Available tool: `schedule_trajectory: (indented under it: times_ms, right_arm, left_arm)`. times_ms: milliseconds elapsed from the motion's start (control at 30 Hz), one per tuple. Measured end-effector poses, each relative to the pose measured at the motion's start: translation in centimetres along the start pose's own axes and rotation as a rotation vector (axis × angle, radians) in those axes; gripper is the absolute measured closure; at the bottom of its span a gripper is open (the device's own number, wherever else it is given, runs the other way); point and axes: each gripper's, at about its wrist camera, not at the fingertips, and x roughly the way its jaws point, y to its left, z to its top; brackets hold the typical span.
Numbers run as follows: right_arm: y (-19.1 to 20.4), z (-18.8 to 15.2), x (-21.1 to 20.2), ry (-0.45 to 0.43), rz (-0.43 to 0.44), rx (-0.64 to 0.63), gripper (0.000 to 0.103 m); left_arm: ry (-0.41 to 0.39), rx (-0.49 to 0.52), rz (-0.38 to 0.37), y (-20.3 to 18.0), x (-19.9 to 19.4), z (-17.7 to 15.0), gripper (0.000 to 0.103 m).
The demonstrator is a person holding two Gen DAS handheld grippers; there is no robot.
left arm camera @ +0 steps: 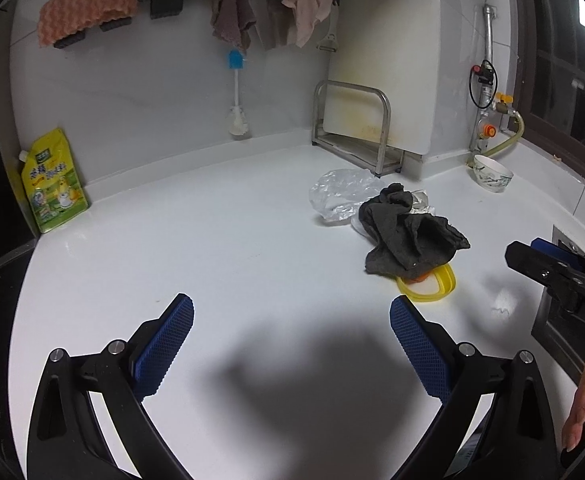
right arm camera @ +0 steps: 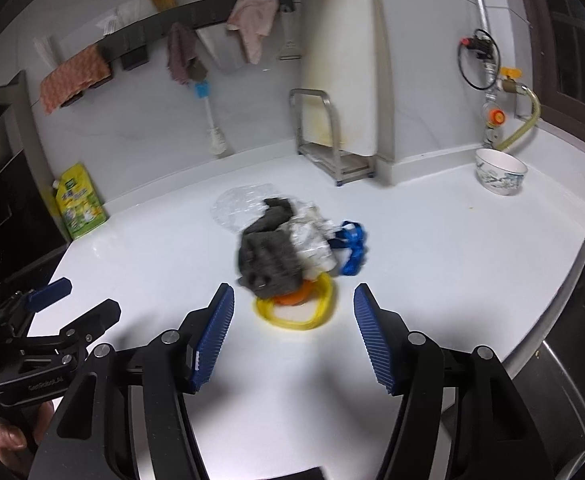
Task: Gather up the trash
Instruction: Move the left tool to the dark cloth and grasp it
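White bench [left arm camera: 212, 220] carries the trash pile: a dark grey rag [right arm camera: 268, 256] draped over clear plastic wrap [right arm camera: 236, 206], a yellow ring [right arm camera: 296, 314] and a blue scrap [right arm camera: 352, 246]. Right gripper [right arm camera: 292, 296] hovers near it, jaws released; left gripper [left arm camera: 292, 308], further left, likewise released.

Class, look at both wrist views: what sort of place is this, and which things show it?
Most likely a home kitchen: dishcloths hang on a wall rail above a white countertop, with a cutting board in a metal rack and a ceramic bowl beside the gas valve.
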Motion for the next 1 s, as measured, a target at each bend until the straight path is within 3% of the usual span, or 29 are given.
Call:
schedule_trajectory:
  times_ms: [200,567,833,1000]
  right_arm:
    - [-4.3,0.6,0.6,-0.002,-0.055,0.037,0.043]
    - [-8.3,-0.4,1.8,0.006,-0.050,0.090,0.043]
    - [-7.9,-0.3,1.2,-0.008,-0.037,0.074,0.043]
    - [-7.5,-0.4,1.4,-0.006,-0.033,0.056,0.043]
  left_arm:
    - [0.019,-0.019,-0.036,-1.9,2.6,2.4,0.006]
    - [0.073,-0.024,-0.088,-3.9,8.1,7.1,0.006]
    - [0.121,0.007,-0.107,-6.0,11.0,6.8,0.006]
    - [0.130,0.034,-0.067,-6.5,12.4,5.9,0.007]
